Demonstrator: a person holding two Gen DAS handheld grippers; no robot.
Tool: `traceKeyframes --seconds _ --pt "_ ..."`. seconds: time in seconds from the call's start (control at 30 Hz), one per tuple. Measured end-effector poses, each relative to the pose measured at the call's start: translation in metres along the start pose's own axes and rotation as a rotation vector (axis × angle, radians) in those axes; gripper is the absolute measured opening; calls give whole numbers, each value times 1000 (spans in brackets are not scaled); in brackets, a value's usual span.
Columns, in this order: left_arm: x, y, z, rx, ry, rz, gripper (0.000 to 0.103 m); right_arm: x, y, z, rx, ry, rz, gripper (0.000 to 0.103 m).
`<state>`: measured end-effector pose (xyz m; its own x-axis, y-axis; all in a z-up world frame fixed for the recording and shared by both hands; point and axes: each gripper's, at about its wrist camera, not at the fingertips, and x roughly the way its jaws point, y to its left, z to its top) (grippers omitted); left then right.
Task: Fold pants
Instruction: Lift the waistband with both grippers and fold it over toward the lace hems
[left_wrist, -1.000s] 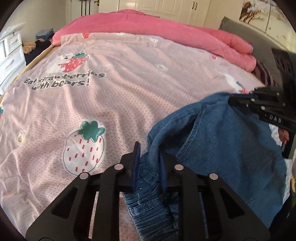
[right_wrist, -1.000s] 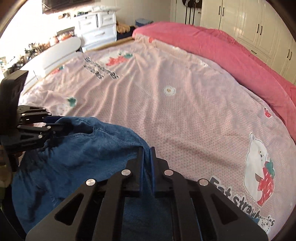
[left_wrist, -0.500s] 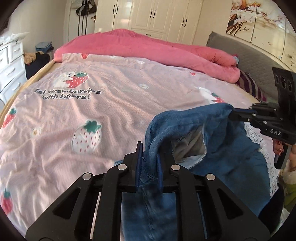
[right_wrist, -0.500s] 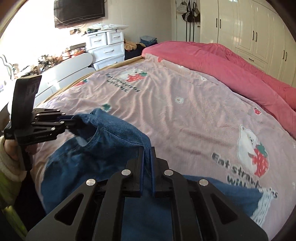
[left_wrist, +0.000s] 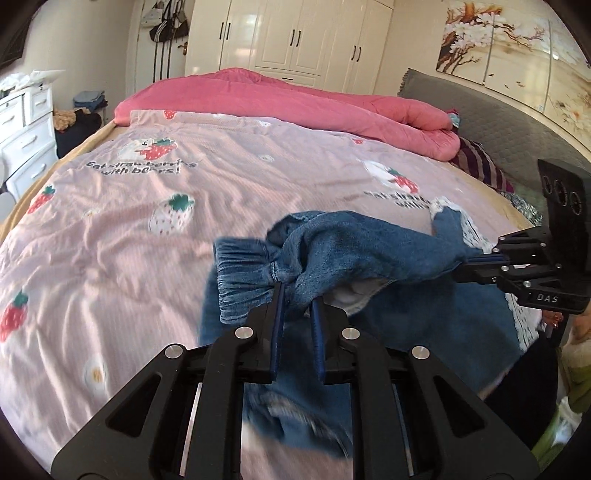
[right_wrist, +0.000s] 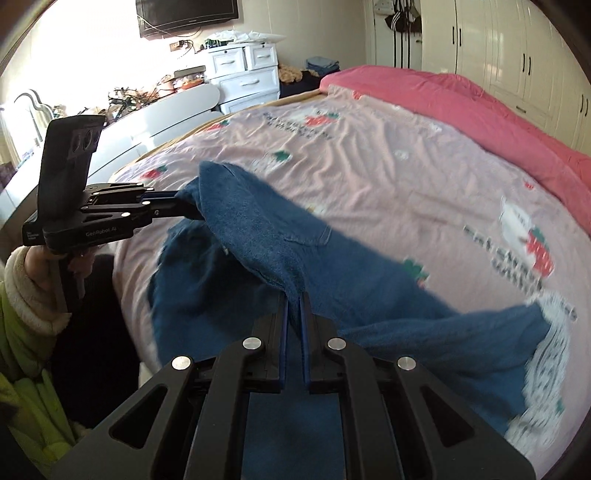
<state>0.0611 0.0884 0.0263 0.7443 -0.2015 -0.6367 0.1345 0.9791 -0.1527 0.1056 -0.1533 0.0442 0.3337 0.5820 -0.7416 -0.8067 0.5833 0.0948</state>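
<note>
Blue denim pants (left_wrist: 351, 251) hang by their waistband, stretched between my two grippers above the bed. The left gripper (left_wrist: 297, 301) is shut on the gathered elastic end of the waistband. The right gripper (right_wrist: 294, 295) is shut on the other end of the band. In the left wrist view the right gripper (left_wrist: 463, 264) comes in from the right edge. In the right wrist view the left gripper (right_wrist: 190, 208) comes in from the left, held by a hand in a green sleeve (right_wrist: 22, 332). The pants (right_wrist: 258, 229) trail down onto the bed, with a white patterned hem (right_wrist: 546, 354) at the legs' end.
The pink strawberry-print bedspread (left_wrist: 147, 258) covers the bed. A rolled pink quilt (left_wrist: 295, 103) lies along its far side. A grey headboard (left_wrist: 480, 122) and a striped pillow (left_wrist: 480, 166) are at the right. White drawers (right_wrist: 243, 81) stand beyond the bed's other end.
Both grippers have drawn back and up from the bed with the waistband. The pants have come off the bedspread at the top and now hang stretched between them.
</note>
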Motion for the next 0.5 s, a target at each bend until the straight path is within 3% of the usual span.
traceKeyframes --seconds 0.33,0.5 --pt "-30 -11 -24 54 -26 38 8 -3 34 -37 20 27 58 5" --pt "-37 -15 -41 98 8 72 8 0 47 -52 24 41 79 5"
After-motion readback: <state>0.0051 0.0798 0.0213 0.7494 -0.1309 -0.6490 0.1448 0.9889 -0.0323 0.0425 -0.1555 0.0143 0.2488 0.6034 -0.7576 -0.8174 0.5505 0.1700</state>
